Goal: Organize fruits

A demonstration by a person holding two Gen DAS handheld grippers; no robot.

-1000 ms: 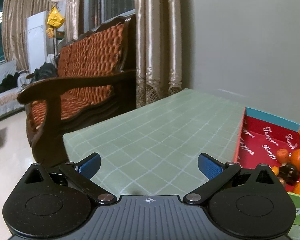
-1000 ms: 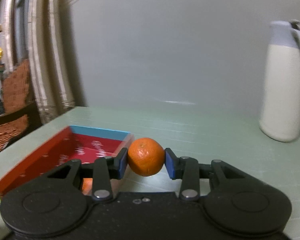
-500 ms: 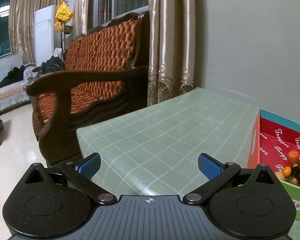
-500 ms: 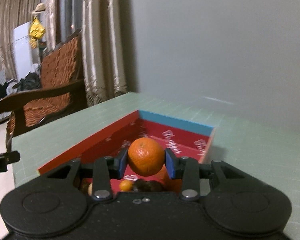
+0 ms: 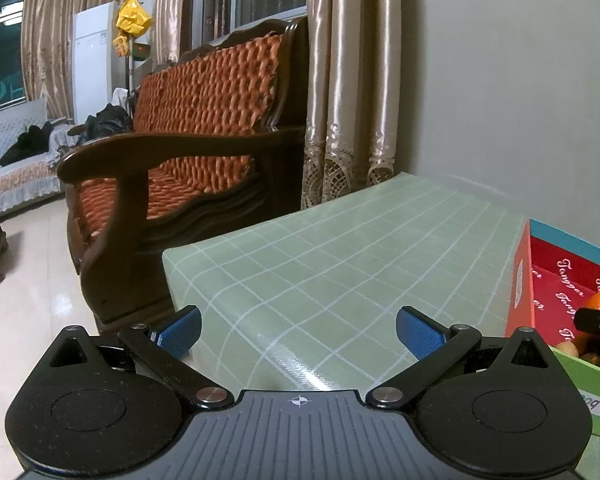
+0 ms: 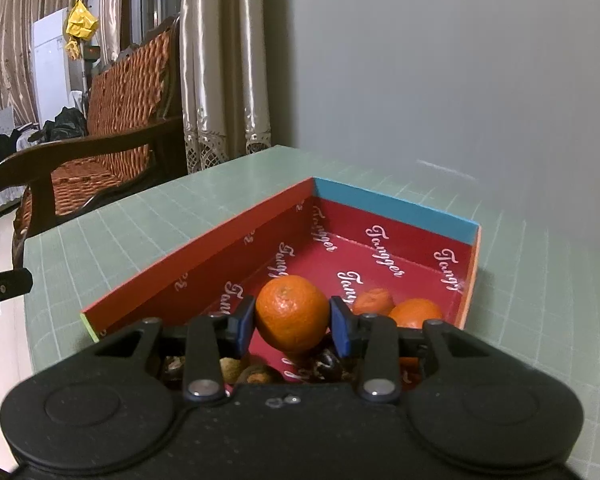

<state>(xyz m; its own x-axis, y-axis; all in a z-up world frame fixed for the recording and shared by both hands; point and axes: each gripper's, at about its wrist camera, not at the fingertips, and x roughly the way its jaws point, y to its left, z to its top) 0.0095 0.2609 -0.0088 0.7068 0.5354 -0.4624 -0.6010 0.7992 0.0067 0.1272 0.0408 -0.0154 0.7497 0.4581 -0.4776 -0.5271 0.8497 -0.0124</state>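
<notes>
Sitting clamped between the blue pads of the right gripper [image 6: 292, 320], a mandarin [image 6: 291, 312] hangs over the near part of a cardboard box [image 6: 396, 206]; the jaws are partly closed and press on its two sides. That box has a red lining printed with white script, a blue far wall and an orange left wall. Two more mandarins [image 6: 414, 312] lie on the box floor just right of the held one, against the right wall, and a few small dark and brown fruits [image 6: 328, 362] show at the near end, partly hidden behind the gripper's arms. What kind they are cannot be told.

From the left wrist view, the left gripper [image 5: 298, 332] stands wide open with nothing between its blue pads [image 5: 418, 334], over the bare tabletop to the left of the box. The box edge [image 5: 520, 280] shows at the far right of that view, with an orange fruit and part of the right gripper above it.

Both sit over a table [image 5: 340, 256] covered in a pale green cloth with a white grid. Beyond its left edge stands a dark wooden bench [image 5: 204, 120] with orange woven cushions, then beige curtains [image 6: 220, 60] and a plain grey wall [image 6: 440, 60] behind the table.
</notes>
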